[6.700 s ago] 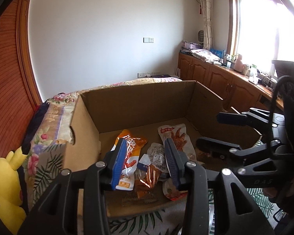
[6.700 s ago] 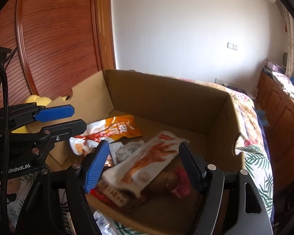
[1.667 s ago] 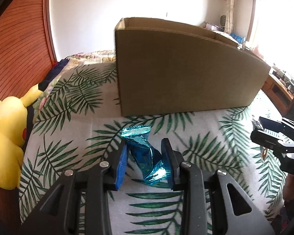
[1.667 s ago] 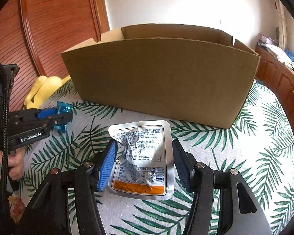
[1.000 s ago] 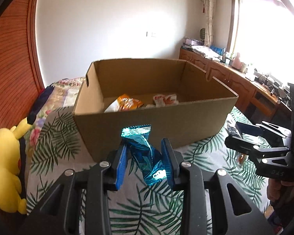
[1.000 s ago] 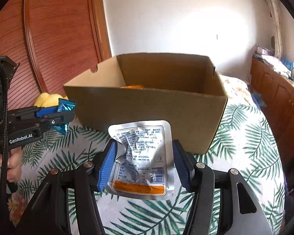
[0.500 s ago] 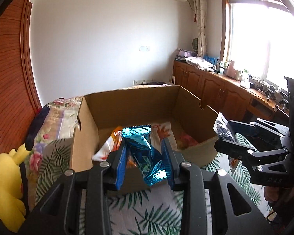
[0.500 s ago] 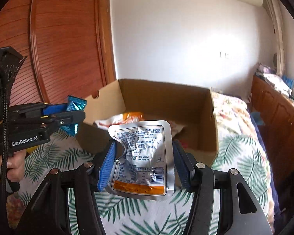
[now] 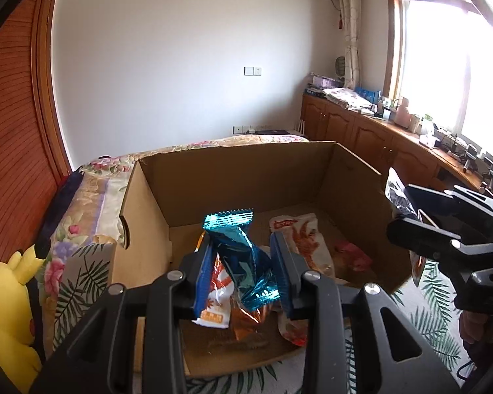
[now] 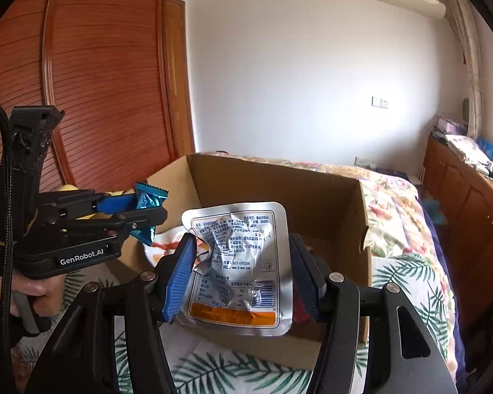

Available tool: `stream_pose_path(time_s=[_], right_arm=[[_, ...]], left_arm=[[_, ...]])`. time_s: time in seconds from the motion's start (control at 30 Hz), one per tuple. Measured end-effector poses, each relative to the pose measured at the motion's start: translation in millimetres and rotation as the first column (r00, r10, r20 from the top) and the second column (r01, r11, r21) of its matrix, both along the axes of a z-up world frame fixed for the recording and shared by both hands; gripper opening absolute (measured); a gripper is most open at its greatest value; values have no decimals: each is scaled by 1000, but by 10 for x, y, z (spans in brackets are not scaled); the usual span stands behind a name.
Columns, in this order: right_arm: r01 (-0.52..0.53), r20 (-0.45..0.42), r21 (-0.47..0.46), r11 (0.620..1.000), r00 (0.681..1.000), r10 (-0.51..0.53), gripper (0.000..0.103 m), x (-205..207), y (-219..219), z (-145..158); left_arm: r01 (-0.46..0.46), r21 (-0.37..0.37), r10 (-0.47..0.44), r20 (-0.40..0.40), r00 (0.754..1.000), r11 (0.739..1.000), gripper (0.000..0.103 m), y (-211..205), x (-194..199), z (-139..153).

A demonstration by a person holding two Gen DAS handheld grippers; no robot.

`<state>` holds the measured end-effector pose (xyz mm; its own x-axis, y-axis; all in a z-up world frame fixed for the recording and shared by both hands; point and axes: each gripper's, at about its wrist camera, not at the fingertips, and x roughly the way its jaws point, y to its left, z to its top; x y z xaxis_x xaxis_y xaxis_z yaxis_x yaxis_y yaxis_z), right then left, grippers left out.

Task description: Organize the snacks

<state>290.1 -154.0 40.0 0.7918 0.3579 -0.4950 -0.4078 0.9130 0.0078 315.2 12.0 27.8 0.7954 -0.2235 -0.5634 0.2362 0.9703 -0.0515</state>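
My left gripper is shut on a shiny blue snack wrapper and holds it over the near part of the open cardboard box. The box holds several snack packets, among them an orange-and-white bag and a white bag with red print. My right gripper is shut on a silver foil pouch with an orange band, above the box's near wall. The left gripper with the blue wrapper also shows in the right wrist view. The right gripper also shows in the left wrist view.
The box stands on a bed with a palm-leaf sheet and a floral cover. A yellow plush toy lies at the left. A wooden wardrobe is on the left, wooden cabinets and a window on the right.
Both grippers have risen from the sheet, each carrying its packet, and moved forward over the box. The box's inside now shows from above.
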Motion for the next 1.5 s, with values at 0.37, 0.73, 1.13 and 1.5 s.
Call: stream_pose_path(time_s=[0.37, 0.73, 1.13, 1.5], right_arm=[[19, -43, -15, 1000, 999, -19, 58, 377, 44, -175], [22, -96, 14, 1000, 995, -21, 59, 528, 2, -363], [37, -77, 32, 999, 996, -35, 66, 432, -7, -324], [73, -38, 27, 997, 997, -72, 66, -54, -87, -117]], left_arm=[[-25, 29, 26, -30, 999, 999, 33, -56, 189, -170], [-39, 50, 41, -45, 998, 998, 38, -99, 216, -240], [-46, 68, 49, -30, 998, 997, 45, -113, 121, -221], [-37, 60, 36, 26, 999, 998, 47, -174, -394, 129]])
